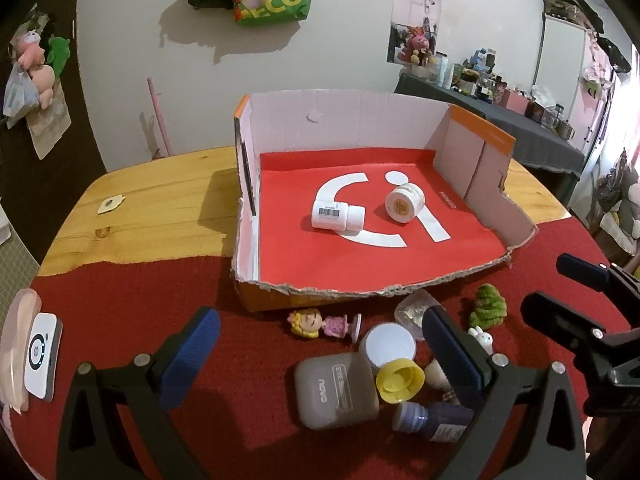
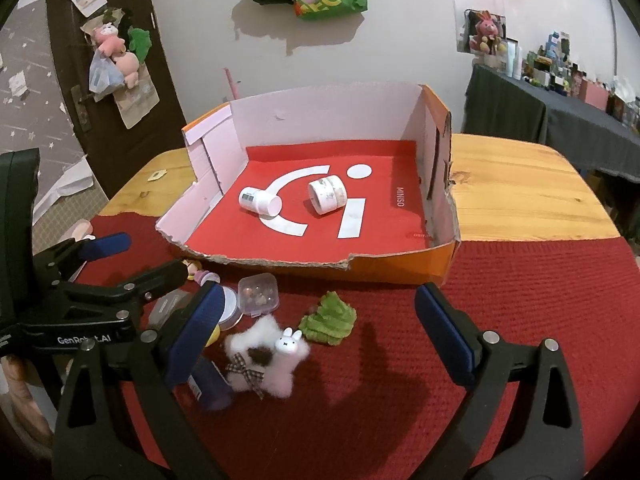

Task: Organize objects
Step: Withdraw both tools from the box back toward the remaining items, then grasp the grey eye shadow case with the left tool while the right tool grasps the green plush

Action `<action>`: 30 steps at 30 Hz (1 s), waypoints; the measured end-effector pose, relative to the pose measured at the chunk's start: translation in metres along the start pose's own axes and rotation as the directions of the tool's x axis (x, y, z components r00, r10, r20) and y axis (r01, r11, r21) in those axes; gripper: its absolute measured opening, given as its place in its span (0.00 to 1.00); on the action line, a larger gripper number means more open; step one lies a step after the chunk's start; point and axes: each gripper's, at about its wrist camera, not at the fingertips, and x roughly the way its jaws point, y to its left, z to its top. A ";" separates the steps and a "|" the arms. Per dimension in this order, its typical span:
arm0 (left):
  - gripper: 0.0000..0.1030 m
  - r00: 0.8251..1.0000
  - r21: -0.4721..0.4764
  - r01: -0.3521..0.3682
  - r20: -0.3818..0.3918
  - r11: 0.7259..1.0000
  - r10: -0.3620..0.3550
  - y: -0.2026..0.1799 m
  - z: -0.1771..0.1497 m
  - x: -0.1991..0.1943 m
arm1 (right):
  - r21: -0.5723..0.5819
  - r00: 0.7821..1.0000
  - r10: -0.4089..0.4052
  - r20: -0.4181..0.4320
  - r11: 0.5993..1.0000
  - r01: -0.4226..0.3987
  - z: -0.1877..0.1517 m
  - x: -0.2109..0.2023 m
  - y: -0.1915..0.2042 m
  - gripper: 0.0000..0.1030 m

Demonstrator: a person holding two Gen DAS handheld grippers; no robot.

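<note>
While both grippers' jaws stand spread and empty, lower the right gripper (image 2: 320, 344) squarely over the plush (image 2: 266, 354) before carrying it into the box (image 2: 320, 96).

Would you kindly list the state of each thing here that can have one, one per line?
Left gripper: open, empty.
Right gripper: open, empty.
Cardboard box: open-topped, front edge torn.
White bottle: capped, on its side in the box.
White jar: lid on, tipped on its side in the box.
Yellow cap: loose, hollow side up.
Doll figurine: lying down.
Clear case: shut.
</note>
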 end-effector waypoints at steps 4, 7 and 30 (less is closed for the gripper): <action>1.00 1.000 0.001 0.005 -0.010 1.000 -0.005 0.000 -0.006 0.000 | -0.014 1.000 -0.005 0.000 1.000 0.005 -0.003 -0.002 0.004 0.95; 1.00 1.000 -0.003 0.016 -0.017 1.000 -0.016 0.001 -0.010 -0.001 | -0.020 1.000 -0.011 -0.003 1.000 0.011 -0.006 -0.002 0.005 0.94; 0.70 0.996 -0.007 0.032 -0.084 0.999 -0.032 0.003 -0.033 0.008 | -0.009 0.996 -0.021 -0.087 1.000 0.020 -0.024 0.017 -0.003 0.48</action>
